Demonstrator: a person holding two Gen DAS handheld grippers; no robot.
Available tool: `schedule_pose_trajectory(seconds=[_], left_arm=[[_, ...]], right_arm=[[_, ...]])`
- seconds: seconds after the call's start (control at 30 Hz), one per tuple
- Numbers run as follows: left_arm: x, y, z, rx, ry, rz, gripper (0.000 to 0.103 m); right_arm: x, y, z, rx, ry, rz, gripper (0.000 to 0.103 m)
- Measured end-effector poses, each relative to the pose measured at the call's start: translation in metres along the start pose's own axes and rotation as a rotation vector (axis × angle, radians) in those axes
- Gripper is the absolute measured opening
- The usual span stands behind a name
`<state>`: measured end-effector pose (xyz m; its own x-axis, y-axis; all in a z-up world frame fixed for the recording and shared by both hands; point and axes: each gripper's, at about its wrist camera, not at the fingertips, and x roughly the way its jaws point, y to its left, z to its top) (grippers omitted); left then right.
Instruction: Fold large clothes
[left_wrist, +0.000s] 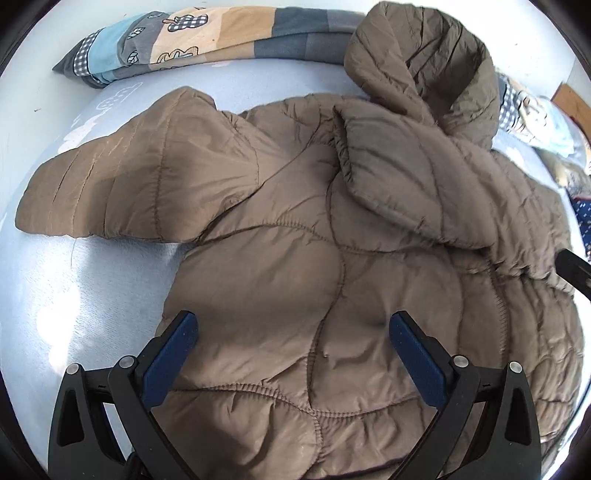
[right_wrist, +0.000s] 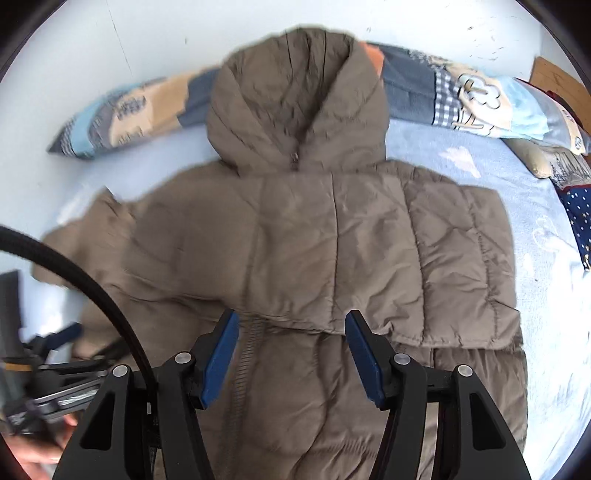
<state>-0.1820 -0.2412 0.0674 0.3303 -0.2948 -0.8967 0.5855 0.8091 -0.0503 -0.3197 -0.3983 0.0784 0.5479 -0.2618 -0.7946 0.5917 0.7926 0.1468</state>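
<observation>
The left gripper (left_wrist: 293, 328), black with blue pads, sits nearest the lens with its jaws spread wide and nothing between them, poised over the lower body of the jacket (left_wrist: 314, 258). The right gripper (right_wrist: 291, 332) is built the same and is also parted and empty, though less widely; its tips hang just over the cuff edge of a sleeve (right_wrist: 369, 258) folded across the jacket's front. No brand, label or readable writing shows on anything. The jacket is a puffy, quilted olive-brown piece with a slight sheen, curved stitch lines and gathered seams, lying spread on a pale blue sheet (left_wrist: 74, 295) with faint white cloud shapes. Its hood (left_wrist: 424, 62) is crumpled upright at the far end, against a long patchwork pillow (left_wrist: 192, 40) of blue, tan, grey and gingham panels with outlined apple motifs. In the left view the other sleeve (left_wrist: 122, 181) stretches out flat to the left, well apart from the gripper. A black cable (right_wrist: 85, 273) arcs through the right view's left side, and dark dotted fabric (right_wrist: 580, 221) lies at the right edge.
</observation>
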Motion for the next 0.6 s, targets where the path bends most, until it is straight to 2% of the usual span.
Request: schedule_pose_trajectory(seconds=[0.13,0.23,0.4,0.6], left_arm=[[-0.014,0.002,0.002,-0.012,-0.036,-0.027,0.103],[-0.019,0.006,0.002,-0.025,-0.052,-0.035,0.103],[-0.024,0.015,0.006,-0.047,-0.061,-0.042,0.103],[-0.033,0.047,0.017,-0.071,-0.117,0.034,0.103]], right_arm=[[-0.033,0.005,-0.016,0.059,-0.049,0.052,0.064],[-0.048,0.009,-0.038,0.103,-0.067,0.057,0.064],[-0.032,0.018,-0.045,0.044,-0.026,0.042,0.064],[-0.017,0.019,-0.037,0.038,0.000,0.045,0.065]])
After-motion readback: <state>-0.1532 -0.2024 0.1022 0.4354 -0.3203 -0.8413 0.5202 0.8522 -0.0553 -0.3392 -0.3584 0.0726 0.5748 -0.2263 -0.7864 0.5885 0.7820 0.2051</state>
